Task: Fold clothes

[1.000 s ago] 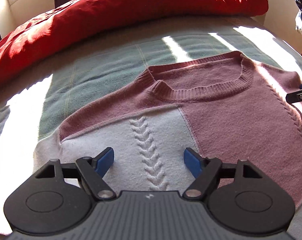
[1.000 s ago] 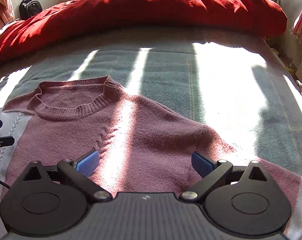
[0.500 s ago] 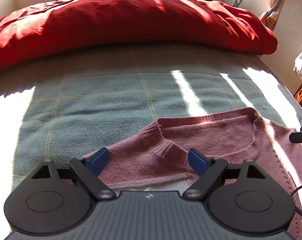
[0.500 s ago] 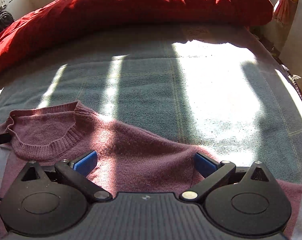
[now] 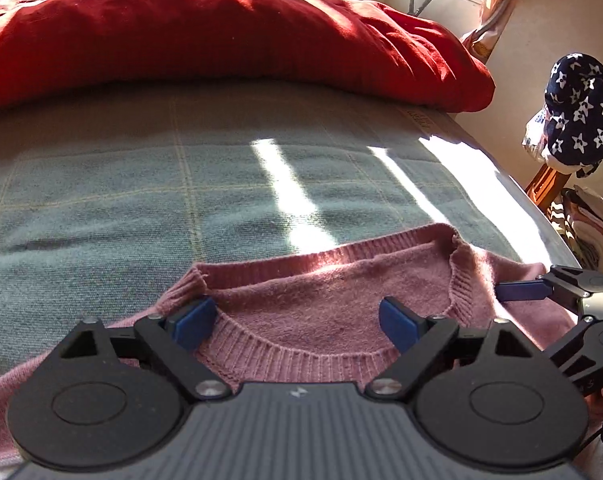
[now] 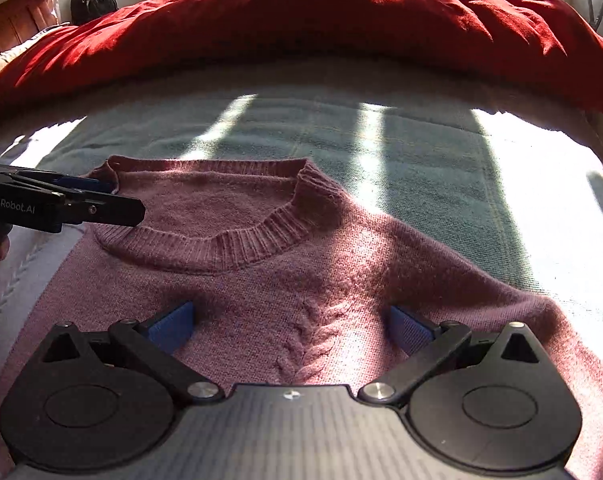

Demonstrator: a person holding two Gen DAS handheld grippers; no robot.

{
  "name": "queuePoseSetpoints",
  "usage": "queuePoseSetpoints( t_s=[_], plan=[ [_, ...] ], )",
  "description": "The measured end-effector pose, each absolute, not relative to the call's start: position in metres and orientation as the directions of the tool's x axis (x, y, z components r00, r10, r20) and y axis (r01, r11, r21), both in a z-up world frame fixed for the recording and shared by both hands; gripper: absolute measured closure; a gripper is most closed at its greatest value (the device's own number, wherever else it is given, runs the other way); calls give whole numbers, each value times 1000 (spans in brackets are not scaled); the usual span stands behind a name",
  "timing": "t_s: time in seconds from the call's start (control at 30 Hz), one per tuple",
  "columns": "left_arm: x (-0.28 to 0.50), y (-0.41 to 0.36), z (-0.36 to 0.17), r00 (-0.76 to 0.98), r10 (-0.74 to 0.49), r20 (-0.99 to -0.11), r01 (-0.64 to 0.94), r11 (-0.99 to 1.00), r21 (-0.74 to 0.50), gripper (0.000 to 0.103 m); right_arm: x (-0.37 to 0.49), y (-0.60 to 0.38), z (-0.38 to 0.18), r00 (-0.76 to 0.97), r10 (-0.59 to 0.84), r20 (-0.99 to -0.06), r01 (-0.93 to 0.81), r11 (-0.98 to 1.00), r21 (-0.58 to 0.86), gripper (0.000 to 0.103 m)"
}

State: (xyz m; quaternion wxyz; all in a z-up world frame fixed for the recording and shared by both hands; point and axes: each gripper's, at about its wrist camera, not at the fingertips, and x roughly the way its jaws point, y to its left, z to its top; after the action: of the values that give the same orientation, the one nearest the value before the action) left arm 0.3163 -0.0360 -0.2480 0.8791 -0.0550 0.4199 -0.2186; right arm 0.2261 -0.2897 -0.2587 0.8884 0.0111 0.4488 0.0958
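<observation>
On the bed, a pink sweater (image 6: 285, 280) lies spread flat on the green blanket (image 6: 401, 152), front up, with its neck hole toward the big red duvet (image 6: 301, 20). I think it lies flat like this so it is easy to fold.

My left gripper (image 5: 297, 322) is wide open and holds nothing. It sits low over the collar (image 5: 301, 356), near the left shoulder. My right gripper (image 6: 291, 322) is wide open too, with nothing in it. It hangs over the chest, right above the braid pattern (image 6: 305, 340).

I judge both grippers are low and open so they can pinch the top of the sweater. No fold shows in the part I can see.
</observation>
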Motion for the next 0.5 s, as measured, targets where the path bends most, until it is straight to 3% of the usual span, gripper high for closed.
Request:
queuePoseSetpoints(
  t_s=[0.23,0.5],
  plan=[
    [310,-30,-225,565,-412,-714,307,909,-282,15,244,-298,-241,580,193,-792,-146,980,132,0],
    [257,-18,-211,552,-340,-762,285,935,-211,15,148,-379,-227,601,236,-764,12,953,304,0]
  ],
)
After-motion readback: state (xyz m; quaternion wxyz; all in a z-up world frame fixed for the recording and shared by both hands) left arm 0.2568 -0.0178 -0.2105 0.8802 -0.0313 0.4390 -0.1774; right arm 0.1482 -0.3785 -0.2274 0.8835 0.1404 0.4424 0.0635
